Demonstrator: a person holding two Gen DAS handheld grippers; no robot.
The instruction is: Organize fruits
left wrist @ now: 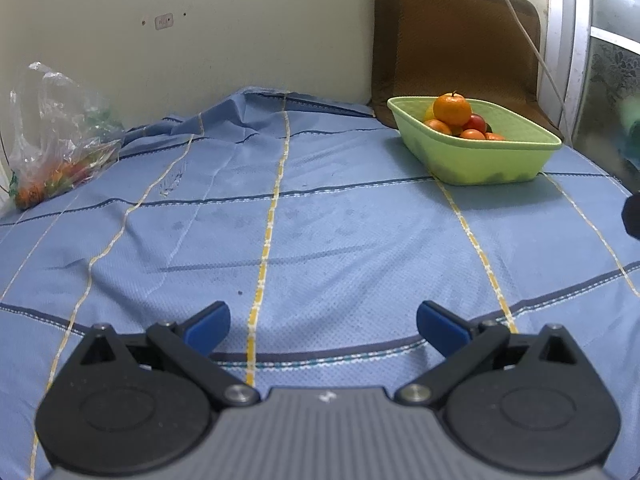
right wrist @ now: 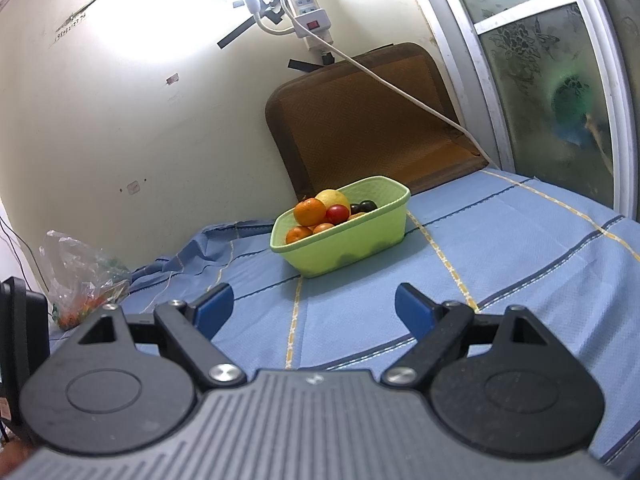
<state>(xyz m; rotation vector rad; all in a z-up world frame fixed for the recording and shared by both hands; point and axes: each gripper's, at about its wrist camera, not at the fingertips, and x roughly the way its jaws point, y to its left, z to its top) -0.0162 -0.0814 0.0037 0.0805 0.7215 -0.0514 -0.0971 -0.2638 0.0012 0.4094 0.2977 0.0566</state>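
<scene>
- Left wrist view, setting: a blue checked cloth (left wrist: 320, 216) with yellow and dark stripes covers the work surface; a cream wall stands behind it, and a brown cushion (left wrist: 456, 44) leans upright in the far right corner.
- Left wrist view, containers: a light green basket (left wrist: 480, 160) sits on the cloth at the far right, just in front of the cushion. It holds piled fruit: a large orange (left wrist: 452, 109) on top, smaller orange fruits and a red one below it. A clear plastic bag (left wrist: 60, 136) lies at the far left against the wall, well apart from the basket, with orange and green contents too blurred to name.
- Left wrist view, tool: the left gripper (left wrist: 323, 330) hovers over bare cloth, jaws spread wide and empty.
- Right wrist view, setting: the same cloth, wall and cushion; a white power strip (right wrist: 310, 10) hangs on the wall with a cord running down to the right.
- Right wrist view, containers: the basket stands mid-frame, holding oranges, a yellow fruit (right wrist: 333, 199), a red fruit (right wrist: 337, 214) and dark fruit (right wrist: 366, 206). The bag lies at the left.
- Right wrist view, tool: the right gripper (right wrist: 314, 308) is released, nothing between its fingers.
</scene>
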